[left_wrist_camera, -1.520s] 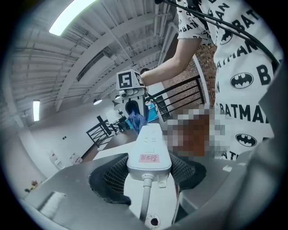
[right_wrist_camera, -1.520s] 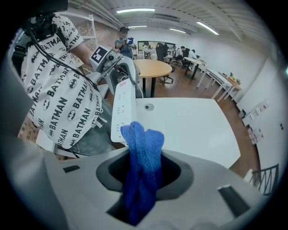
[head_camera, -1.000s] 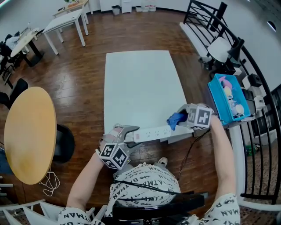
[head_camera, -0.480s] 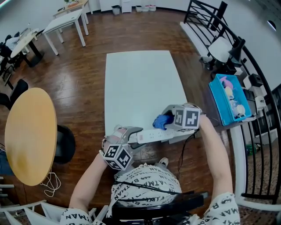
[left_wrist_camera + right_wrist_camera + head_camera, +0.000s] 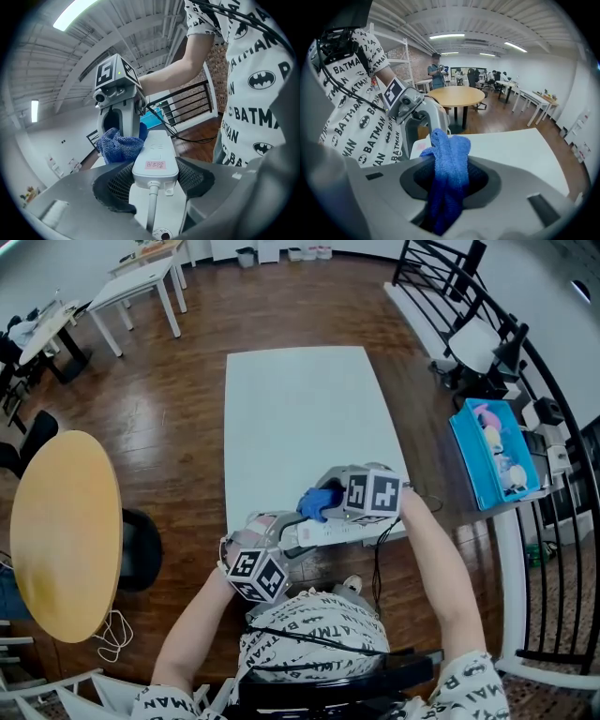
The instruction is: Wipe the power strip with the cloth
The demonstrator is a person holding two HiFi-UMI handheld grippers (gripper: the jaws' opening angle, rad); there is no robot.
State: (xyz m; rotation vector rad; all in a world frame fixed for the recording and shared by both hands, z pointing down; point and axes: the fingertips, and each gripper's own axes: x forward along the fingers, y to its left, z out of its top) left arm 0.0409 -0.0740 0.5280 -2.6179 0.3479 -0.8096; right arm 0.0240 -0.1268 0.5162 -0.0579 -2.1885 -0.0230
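A white power strip [image 5: 345, 530] lies along the near edge of the white table [image 5: 300, 409]. My left gripper [image 5: 277, 536] is shut on its left end. In the left gripper view the strip [image 5: 156, 152], with a pink label, sits clamped between the dark pads. My right gripper [image 5: 326, 506] is shut on a blue cloth [image 5: 316, 503] and presses it on the strip close to the left gripper. The cloth [image 5: 450, 161] hangs bunched between the jaws in the right gripper view. The cloth [image 5: 118, 144] also rests against the strip's left side in the left gripper view.
A black cord [image 5: 379, 570] hangs from the strip over the table's near edge. A blue bin [image 5: 491, 454] with small items stands at the right beside a black railing [image 5: 553, 521]. A round wooden table [image 5: 64, 531] stands at the left.
My right gripper has slid the cloth leftward along the strip, from its right end to near the left gripper. The left gripper and the strip have stayed put.
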